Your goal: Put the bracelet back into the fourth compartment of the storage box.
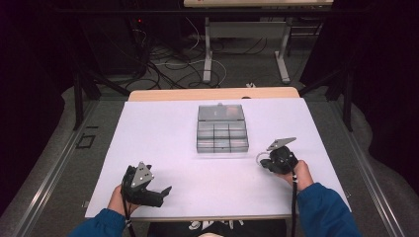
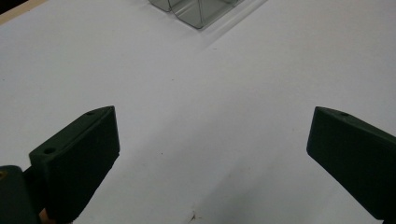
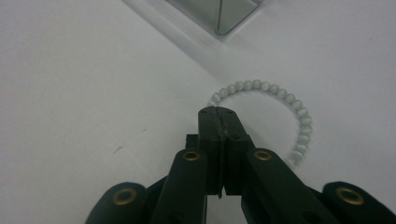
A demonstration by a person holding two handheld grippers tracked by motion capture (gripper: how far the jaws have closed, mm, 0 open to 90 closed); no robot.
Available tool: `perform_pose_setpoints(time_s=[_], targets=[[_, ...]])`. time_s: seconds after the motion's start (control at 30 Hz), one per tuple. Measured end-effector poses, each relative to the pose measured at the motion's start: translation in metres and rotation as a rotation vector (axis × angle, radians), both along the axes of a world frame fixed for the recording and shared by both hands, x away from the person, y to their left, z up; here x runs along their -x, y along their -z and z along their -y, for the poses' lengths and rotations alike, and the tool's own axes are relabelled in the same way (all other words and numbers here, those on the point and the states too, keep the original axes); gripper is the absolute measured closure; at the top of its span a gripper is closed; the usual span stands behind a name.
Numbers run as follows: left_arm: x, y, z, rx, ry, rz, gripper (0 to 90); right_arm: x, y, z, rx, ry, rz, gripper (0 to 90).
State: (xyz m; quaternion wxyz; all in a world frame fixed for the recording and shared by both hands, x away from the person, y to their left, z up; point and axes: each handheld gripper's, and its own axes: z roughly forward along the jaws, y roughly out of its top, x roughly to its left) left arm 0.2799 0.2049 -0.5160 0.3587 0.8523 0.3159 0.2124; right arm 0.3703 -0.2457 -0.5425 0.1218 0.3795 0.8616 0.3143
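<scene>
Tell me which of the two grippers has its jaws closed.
The right gripper: its jaws meet beside the white bead bracelet, though whether they pinch it is unclear. The left gripper has jaws spread wide over the bare white table.

Bright even light falls from above on the white table (image 1: 168, 148), while the room around it sinks into near black. Shadows stay soft and faint. The left gripper view looks slightly hazy; the near tool (image 3: 218, 112) stays reasonably sharp.
</scene>
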Motion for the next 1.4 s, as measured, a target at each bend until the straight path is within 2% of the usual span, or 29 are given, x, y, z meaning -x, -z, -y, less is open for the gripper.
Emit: perform_pose_setpoints(time_s=[0.07,0.17,0.33,0.37,0.4,0.57,0.7,0.9,1.2,1.4], targets=[[0.0,0.0,0.0,0.0,0.0,-0.002,2.4,-0.002,0.002,0.001,0.001,-0.012,-0.005,84.6],[0.0,0.0,0.0,0.0,0.001,-0.002,2.4,-0.003,0.005,0.001,0.008,0.006,-0.036,83.6],[0.0,0.0,0.0,0.0,0.0,-0.001,2.4,-0.006,0.007,0.006,-0.043,0.019,-0.081,82.7],[0.0,0.0,0.0,-0.002,0.001,-0.001,2.4,-0.005,0.007,0.006,-0.032,-0.013,-0.06,82.7],[0.0,0.0,0.0,-0.001,0.002,-0.002,2.4,-0.004,0.007,0.004,-0.01,-0.02,-0.036,82.9],[0.001,0.001,0.001,0.012,-0.002,-0.008,2.4,-0.002,0.005,-0.003,0.039,0.006,-0.025,85.6],[0.0,0.0,0.0,0.004,0.0,0.0,2.4,-0.002,0.005,-0.001,0.01,0.025,-0.04,85.6],[0.0,0.001,0.0,0.008,-0.003,0.003,2.5,-0.002,0.0,0.004,-0.032,0.031,-0.03,85.6],[0.0,0.0,0.0,0.01,-0.002,0.001,2.5,0.0,-0.012,0.011,-0.075,0.053,0.037,85.6],[0.0,0.0,0.0,0.012,-0.002,-0.001,2.5,0.003,-0.023,0.017,-0.126,0.08,0.085,85.6]])
